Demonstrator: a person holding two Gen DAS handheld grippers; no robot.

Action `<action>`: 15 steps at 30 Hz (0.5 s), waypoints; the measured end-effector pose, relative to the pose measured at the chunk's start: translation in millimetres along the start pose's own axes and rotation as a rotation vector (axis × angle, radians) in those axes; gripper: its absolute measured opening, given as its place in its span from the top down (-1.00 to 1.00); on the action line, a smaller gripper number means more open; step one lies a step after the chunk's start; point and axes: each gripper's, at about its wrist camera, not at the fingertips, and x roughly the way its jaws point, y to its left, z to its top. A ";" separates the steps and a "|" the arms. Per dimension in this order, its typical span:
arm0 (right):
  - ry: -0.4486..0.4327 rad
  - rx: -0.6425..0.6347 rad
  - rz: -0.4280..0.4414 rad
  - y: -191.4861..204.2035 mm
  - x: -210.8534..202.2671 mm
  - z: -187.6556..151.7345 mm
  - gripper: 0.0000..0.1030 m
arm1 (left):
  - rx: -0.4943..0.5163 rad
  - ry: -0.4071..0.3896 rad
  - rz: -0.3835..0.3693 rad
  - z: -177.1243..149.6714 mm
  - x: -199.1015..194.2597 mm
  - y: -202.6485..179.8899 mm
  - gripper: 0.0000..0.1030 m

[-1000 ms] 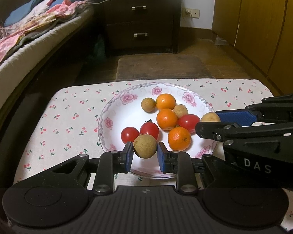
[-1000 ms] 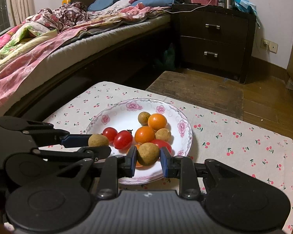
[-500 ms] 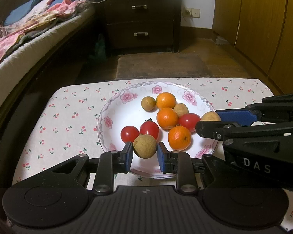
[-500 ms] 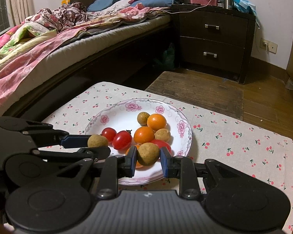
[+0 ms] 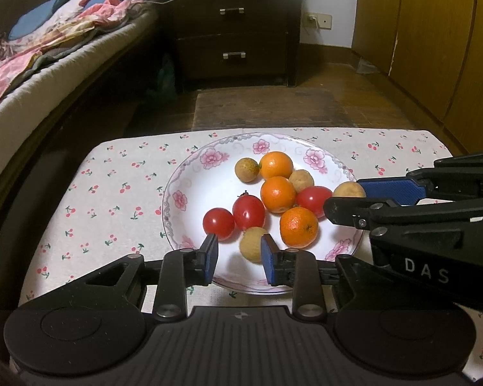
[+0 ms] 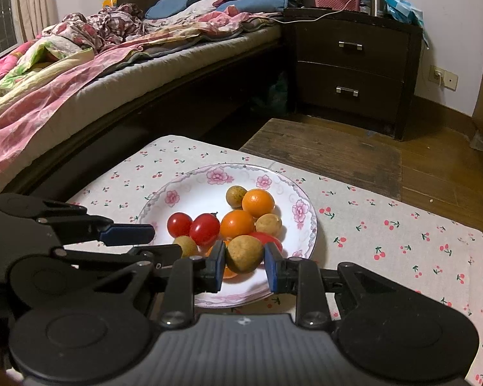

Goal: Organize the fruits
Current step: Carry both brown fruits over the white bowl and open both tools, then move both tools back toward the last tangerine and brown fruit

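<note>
Tan longan [image 5: 252,244] just freed, left fingers [image 5: 209,252] spreading; right fingers [image 6: 217,265] pinch another [image 6: 244,254].

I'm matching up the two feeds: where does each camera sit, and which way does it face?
Left wrist: rides the left gripper, angled down over the plate; its jaws stand open, just released, brown fruit loose between; right gripper enters at right.
Right wrist: rides the right gripper, clamping a second brown fruit; left gripper at left.
Shared: plate, fruit, nightstand.

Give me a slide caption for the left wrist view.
Left gripper, jaws just opened, releases a longan onto the floral plate; right gripper grips another.
</note>
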 end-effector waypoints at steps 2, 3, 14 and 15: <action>-0.002 0.006 0.001 -0.9 0.0 0.3 -0.06 | -0.004 0.000 -0.003 0.2 -0.4 1.2 0.21; -0.001 0.011 0.003 -1.6 0.4 0.6 -0.06 | -0.006 0.000 -0.004 0.3 -0.7 1.6 0.20; -0.021 0.036 0.003 -4.9 -3.9 3.8 -0.07 | -0.051 -0.027 -0.030 5.1 -12.5 11.0 0.16; -0.023 0.036 0.003 -4.6 -4.8 3.6 -0.07 | -0.057 -0.028 -0.035 5.6 -13.8 12.3 0.16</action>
